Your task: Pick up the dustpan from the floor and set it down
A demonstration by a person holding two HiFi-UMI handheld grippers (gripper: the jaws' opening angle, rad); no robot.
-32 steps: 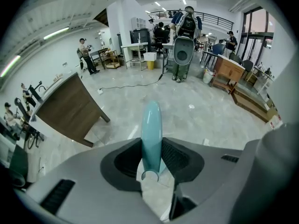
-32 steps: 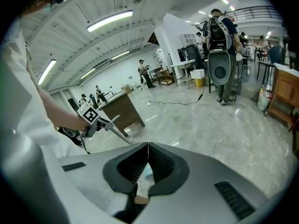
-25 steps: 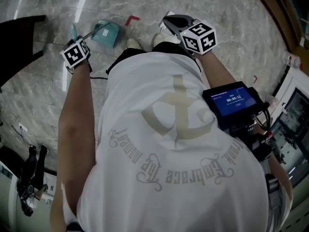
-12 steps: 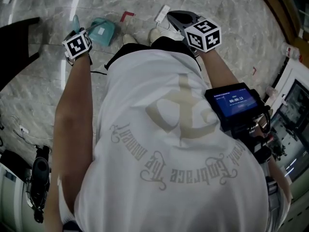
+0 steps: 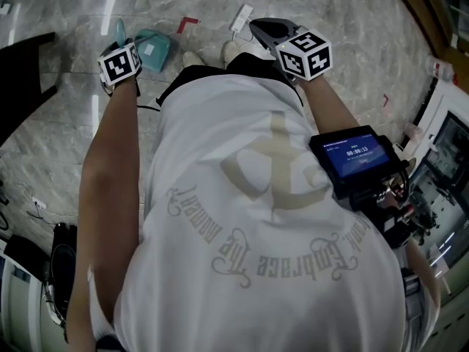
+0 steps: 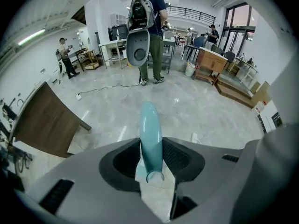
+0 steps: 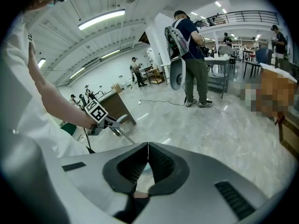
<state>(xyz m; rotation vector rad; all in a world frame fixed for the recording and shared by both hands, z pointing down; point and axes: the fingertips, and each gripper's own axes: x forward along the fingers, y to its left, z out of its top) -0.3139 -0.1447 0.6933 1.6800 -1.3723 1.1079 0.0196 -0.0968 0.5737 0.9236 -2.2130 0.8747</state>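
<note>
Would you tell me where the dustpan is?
Head view, upper left: the dustpan is beside the left gripper, near the shoes, its handle between that gripper's jaws.

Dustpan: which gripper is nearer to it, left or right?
Left. The left gripper grips the handle of the dustpan; the right gripper is shut and empty, across the person's body from it.

A big open lab hall. Marble floor (image 6: 201,111), tables (image 6: 112,45) at eleven o'clock, a railed mezzanine (image 6: 191,13) overhead.
</note>
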